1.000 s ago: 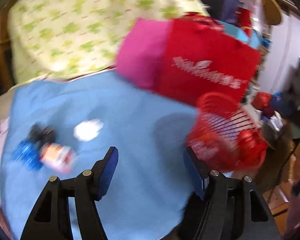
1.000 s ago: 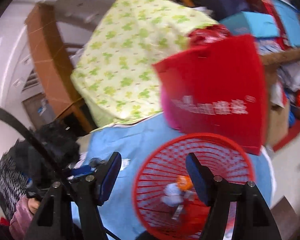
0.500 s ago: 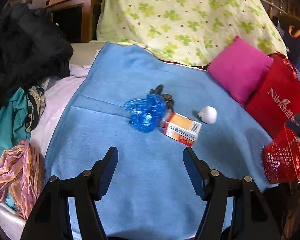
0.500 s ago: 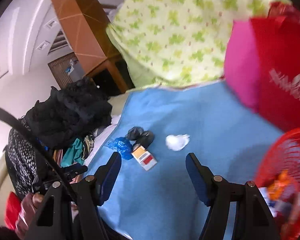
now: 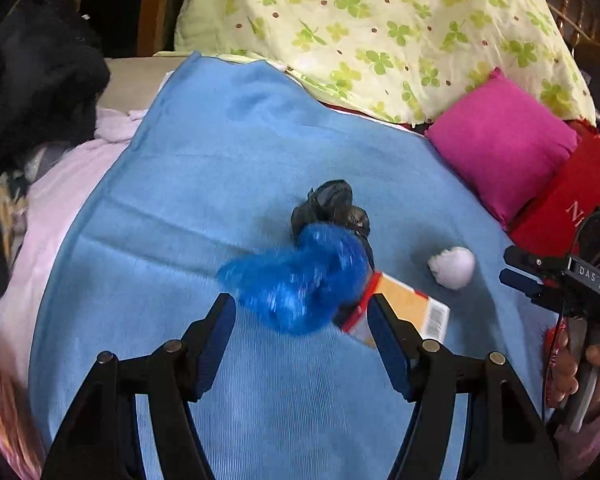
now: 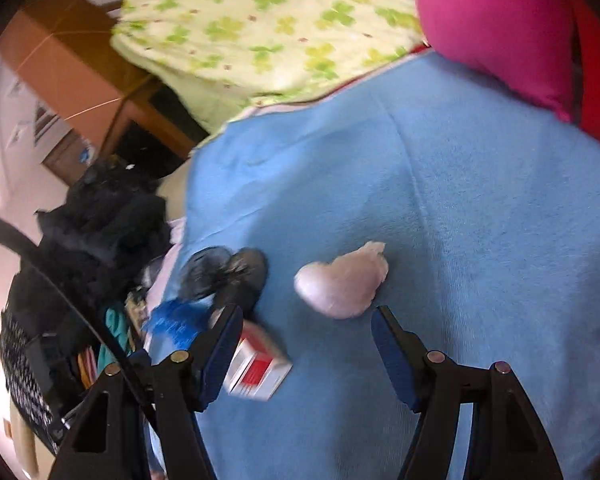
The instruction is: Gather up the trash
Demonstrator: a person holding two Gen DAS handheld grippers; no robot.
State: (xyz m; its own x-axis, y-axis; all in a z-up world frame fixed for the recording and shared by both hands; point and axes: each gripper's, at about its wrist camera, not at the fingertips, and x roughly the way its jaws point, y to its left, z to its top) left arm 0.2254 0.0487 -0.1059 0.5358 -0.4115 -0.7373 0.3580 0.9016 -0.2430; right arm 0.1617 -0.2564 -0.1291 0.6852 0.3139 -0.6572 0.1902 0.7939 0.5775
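Trash lies on a blue blanket [image 5: 228, 168]: a crumpled blue plastic bag [image 5: 300, 276], a crumpled black bag [image 5: 332, 208], an orange and white carton [image 5: 408, 312] and a white paper wad [image 5: 454, 266]. My left gripper [image 5: 302, 320] is open, just before the blue bag. My right gripper [image 6: 306, 334] is open, just short of the white wad [image 6: 342, 284]; the carton [image 6: 258, 366] lies by its left finger, the black bag [image 6: 228, 272] and blue bag [image 6: 178, 320] beyond. The right gripper also shows at the left wrist view's right edge [image 5: 540, 280].
A pink cushion [image 5: 504, 144] and a red bag [image 5: 572, 208] lie at the blanket's right. A green clover-print quilt [image 5: 380, 28] is heaped at the back. Black and coloured clothes [image 5: 32, 88] pile up at the left. A wooden frame [image 6: 80, 80] stands behind.
Both grippers have swung away from the red basket and moved in close to the trash. The left now faces the blue bag, the right the white wad. The basket is out of view.
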